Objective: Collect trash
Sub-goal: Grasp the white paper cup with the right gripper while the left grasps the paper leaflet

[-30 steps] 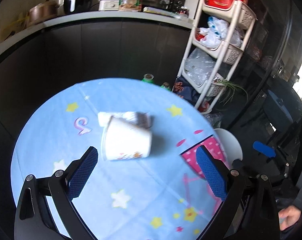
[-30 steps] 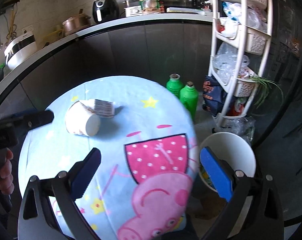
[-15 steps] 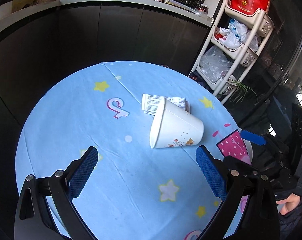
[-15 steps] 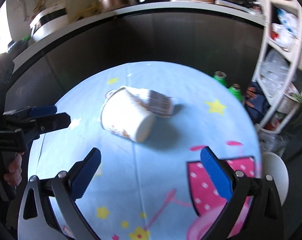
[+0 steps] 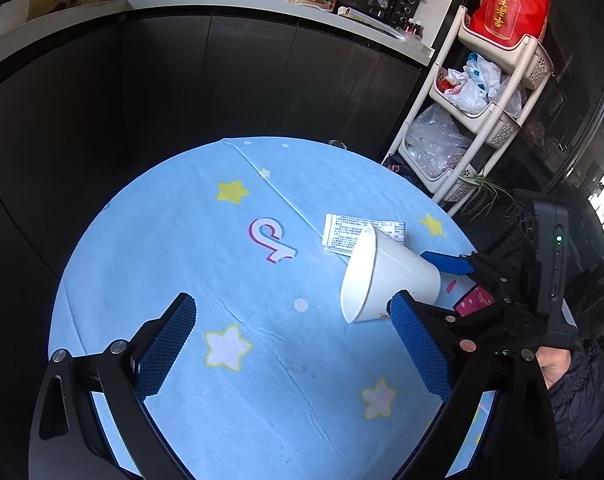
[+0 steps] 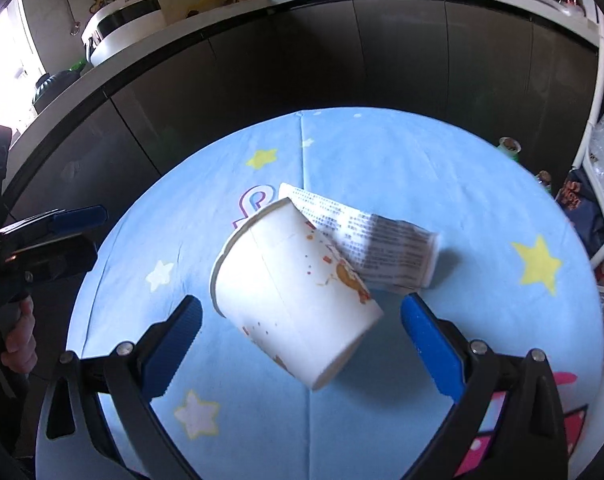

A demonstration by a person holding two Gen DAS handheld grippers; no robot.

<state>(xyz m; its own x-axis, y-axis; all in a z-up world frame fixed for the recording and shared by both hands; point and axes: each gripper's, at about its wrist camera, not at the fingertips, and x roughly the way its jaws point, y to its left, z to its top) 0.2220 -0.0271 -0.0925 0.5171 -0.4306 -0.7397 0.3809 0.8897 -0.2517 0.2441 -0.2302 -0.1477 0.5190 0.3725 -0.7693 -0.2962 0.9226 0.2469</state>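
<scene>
A paper cup (image 6: pixel 290 292) is seen tipped on its side on the table (image 6: pixel 461 184), touching a printed wrapper (image 6: pixel 381 240) behind it. The right gripper (image 6: pixel 302 344), wide open and empty, is placed around the cup; closing on it is judged next. The left gripper (image 5: pixel 294 348) is held open, empty, left of the cup.

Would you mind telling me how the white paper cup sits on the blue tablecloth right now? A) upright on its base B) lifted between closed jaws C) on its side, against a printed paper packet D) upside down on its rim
C: the paper cup lies on its side, its wall overlapping the printed packet, while the right gripper is open around it.
</scene>
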